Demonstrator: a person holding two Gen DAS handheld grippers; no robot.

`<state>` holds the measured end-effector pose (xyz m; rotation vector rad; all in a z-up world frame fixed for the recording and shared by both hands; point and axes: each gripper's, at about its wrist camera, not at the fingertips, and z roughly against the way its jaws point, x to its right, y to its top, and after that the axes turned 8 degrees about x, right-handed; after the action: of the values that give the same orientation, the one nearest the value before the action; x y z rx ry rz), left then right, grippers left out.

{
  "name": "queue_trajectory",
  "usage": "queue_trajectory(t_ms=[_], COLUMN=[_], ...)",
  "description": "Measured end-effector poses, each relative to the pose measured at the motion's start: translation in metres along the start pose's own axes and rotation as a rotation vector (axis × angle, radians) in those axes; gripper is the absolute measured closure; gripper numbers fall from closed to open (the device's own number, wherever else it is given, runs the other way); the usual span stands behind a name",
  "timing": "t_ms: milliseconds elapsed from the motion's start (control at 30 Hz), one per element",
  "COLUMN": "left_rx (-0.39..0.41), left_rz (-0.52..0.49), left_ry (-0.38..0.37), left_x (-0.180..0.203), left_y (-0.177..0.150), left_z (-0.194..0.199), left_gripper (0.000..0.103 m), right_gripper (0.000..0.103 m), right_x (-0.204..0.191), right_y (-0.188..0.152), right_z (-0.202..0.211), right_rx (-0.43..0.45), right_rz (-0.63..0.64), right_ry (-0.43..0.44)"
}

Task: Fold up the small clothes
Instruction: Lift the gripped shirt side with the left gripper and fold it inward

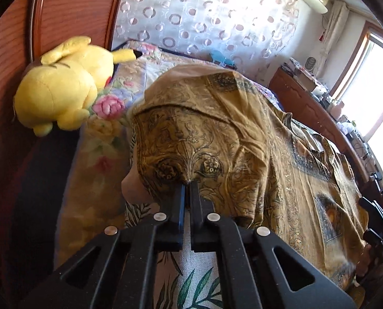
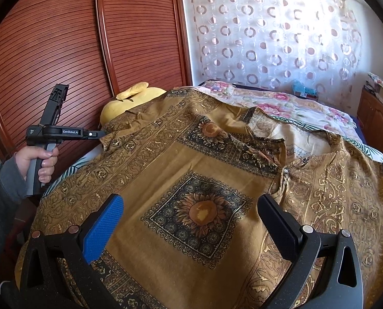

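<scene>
A brown-gold patterned shirt (image 2: 191, 159) lies spread front-up across the bed (image 2: 294, 105), and everything here is placed from that shirt.

The left tongs (image 1: 189, 181) are pressed together on a pinch of the shirt's cloth at its sleeve end, the side nearest the yellow plush toy (image 1: 62, 87); the fabric rises from the bed into a peak above the grip. In the right wrist view the same left tongs (image 2: 101, 134) meet the shirt's far left edge, held by the person's hand (image 2: 38, 162) in a grey sleeve (image 2: 3, 193).

The right tongs (image 2: 191, 221) stand wide apart over the shirt's near part, 1 finger on each side of the square sunflower panel (image 2: 199, 213), with nothing clamped between them. Whether the fingertips touch the cloth cannot be told.

The shirt's collar (image 2: 302, 139) lies open on the right of the sunflower panel, showing the pale inside. Beyond the shirt lies a floral quilt (image 2: 281, 103), and behind that hangs a sheer curtain with ring patterns (image 2: 268, 33). A wooden slatted wardrobe (image 2: 62, 38) stands to the shirt's left, behind the plush toy.
</scene>
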<state>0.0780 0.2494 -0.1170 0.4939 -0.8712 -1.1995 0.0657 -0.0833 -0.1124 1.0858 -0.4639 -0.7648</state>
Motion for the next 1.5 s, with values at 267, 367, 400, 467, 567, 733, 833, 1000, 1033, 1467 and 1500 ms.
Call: queue_trajectory(t_ms=[267,367,400,467,567,733,833,1000,1033,1467,1500], left_rx=[0.125,0.152,0.158,0.155,0.132,0.066,0.036,0.046,0.056,0.025,0.019], left_rz=[-0.129,-0.175,-0.2,-0.231,-0.283,-0.341,-0.352,-0.344,-0.339,-0.202,-0.184], left_ry=[0.024,-0.022,-0.043,-0.077,-0.118,-0.162,-0.156,-0.132,-0.121,0.022,0.018], left_x=[0.042,0.068,0.082,0.102,0.132,0.164,0.171,0.161,0.159,0.103,0.1], left_y=[0.025,0.036,0.04,0.045,0.041,0.016,0.002,-0.001,0.001,0.033,0.035], left_z=[0.037,0.043,0.043,0.039,0.031,0.018,0.015,0.023,0.023,-0.03,-0.036], left_gripper=[0.1,0.1,0.1,0.1,0.1,0.1,0.099,0.072,0.063,0.025,0.025], right_gripper=[0.0,0.0,0.0,0.0,0.0,0.0,0.001,0.005,0.006,0.006,0.006], right_x=[0.004,0.01,0.013,0.018,0.029,0.041,0.04,0.035,0.034,0.034,0.034], right_y=[-0.004,-0.004,-0.004,-0.004,-0.005,-0.011,-0.014,-0.013,-0.013,-0.012,-0.012], right_z=[0.001,0.003,0.004,0.007,0.015,0.023,0.023,0.021,0.018,-0.016,-0.016], right_rx=[0.005,0.012,0.014,0.022,0.036,0.039,0.04,0.03,0.023,-0.095,-0.094], right_rz=[-0.013,-0.03,-0.039,-0.051,-0.065,-0.091,-0.089,-0.082,-0.075,-0.026,-0.026], right_ry=[-0.015,-0.027,-0.031,-0.042,-0.062,-0.087,-0.092,-0.076,-0.074,-0.061,-0.059])
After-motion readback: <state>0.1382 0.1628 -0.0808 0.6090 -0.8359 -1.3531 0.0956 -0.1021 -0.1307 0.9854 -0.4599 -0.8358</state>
